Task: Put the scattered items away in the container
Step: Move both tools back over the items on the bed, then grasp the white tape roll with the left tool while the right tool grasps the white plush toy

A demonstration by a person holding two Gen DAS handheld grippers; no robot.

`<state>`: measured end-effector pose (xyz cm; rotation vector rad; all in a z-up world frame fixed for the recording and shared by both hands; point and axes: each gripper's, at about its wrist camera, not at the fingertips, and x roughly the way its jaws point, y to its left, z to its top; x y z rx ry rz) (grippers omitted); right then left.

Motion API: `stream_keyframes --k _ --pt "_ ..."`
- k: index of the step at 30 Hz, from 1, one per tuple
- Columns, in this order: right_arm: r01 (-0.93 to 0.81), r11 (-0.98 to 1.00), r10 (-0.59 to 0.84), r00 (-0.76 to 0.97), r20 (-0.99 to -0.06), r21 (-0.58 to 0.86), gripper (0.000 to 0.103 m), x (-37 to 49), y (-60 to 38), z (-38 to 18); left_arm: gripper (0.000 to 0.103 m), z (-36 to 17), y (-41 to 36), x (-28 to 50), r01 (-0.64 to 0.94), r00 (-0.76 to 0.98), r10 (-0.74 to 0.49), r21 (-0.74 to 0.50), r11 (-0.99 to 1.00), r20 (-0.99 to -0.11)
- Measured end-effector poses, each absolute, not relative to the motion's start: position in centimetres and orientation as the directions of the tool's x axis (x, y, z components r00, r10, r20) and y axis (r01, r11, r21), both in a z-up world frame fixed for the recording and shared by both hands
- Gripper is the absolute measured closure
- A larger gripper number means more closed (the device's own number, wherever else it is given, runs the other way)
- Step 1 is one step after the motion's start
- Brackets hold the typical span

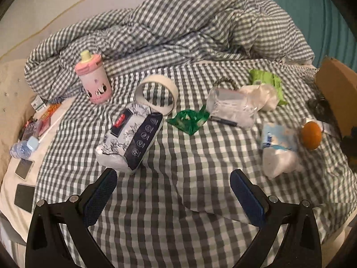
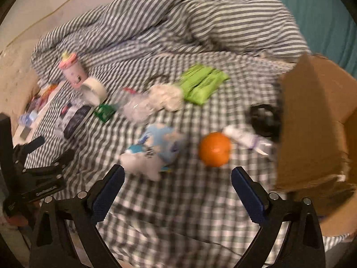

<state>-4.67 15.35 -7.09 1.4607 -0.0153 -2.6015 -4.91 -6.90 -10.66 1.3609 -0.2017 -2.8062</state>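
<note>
Scattered items lie on a checked bedsheet (image 1: 178, 178). My left gripper (image 1: 174, 183) is open and empty, just short of a black-and-white tissue pack (image 1: 131, 138). Beyond it lie a tape roll (image 1: 156, 93), a pink bottle (image 1: 93, 80), a green wrapper (image 1: 189, 120), a clear plastic bag (image 1: 232, 107), a green pack (image 1: 267, 82), a blue-white pack (image 1: 279, 149) and an orange (image 1: 311, 135). My right gripper (image 2: 177, 178) is open and empty, near the orange (image 2: 214, 149) and the blue-white pack (image 2: 154, 149). The cardboard box (image 2: 312, 122) stands at the right; its view is blurred.
A bunched checked duvet (image 1: 178, 29) fills the back of the bed. At the left edge lie a water bottle (image 1: 22, 148), snack packets (image 1: 48, 114) and dark flat squares (image 1: 24, 197). A black object (image 2: 263, 116) and a white tube (image 2: 243, 137) lie beside the box. The left gripper's body (image 2: 33, 169) shows at the left.
</note>
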Motion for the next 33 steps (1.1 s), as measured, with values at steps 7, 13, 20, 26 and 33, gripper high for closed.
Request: stream_keyframes --k 7,13,20,26,33 --pt "0.12 -0.983 -0.176 -0.408 -0.896 0.138 0.006 -7.5 11.9 -11.8 0.0 -11.6 -8.5 -6.0 -0.021 -0.609 -0.091 0.131 -0.991 -0.788" --pt "0.039 -0.993 -0.12 -0.375 -0.919 0.114 0.006 -9.6 11.2 -14.6 0.0 -11.1 -9.3 -7.9 -0.004 -0.635 -0.079 0.106 -0.994 -0.769" --pt "0.013 -0.997 -0.077 -0.352 -0.933 0.077 0.023 -10.0 11.3 -16.5 0.0 -9.1 -8.9 -13.3 0.049 -0.674 -0.064 0.042 -0.998 -0.736" --pt "0.039 -0.996 -0.089 -0.352 -0.932 0.08 0.024 -9.4 11.9 -16.1 0.0 -10.6 -9.5 -18.3 0.113 -0.622 -0.055 -0.021 -0.993 -0.781" --pt "0.072 -0.995 -0.087 -0.354 -0.931 0.065 0.024 -9.1 12.2 -15.8 0.0 -12.2 -10.3 -22.0 0.189 -0.594 -0.033 -0.1 -0.977 -0.804"
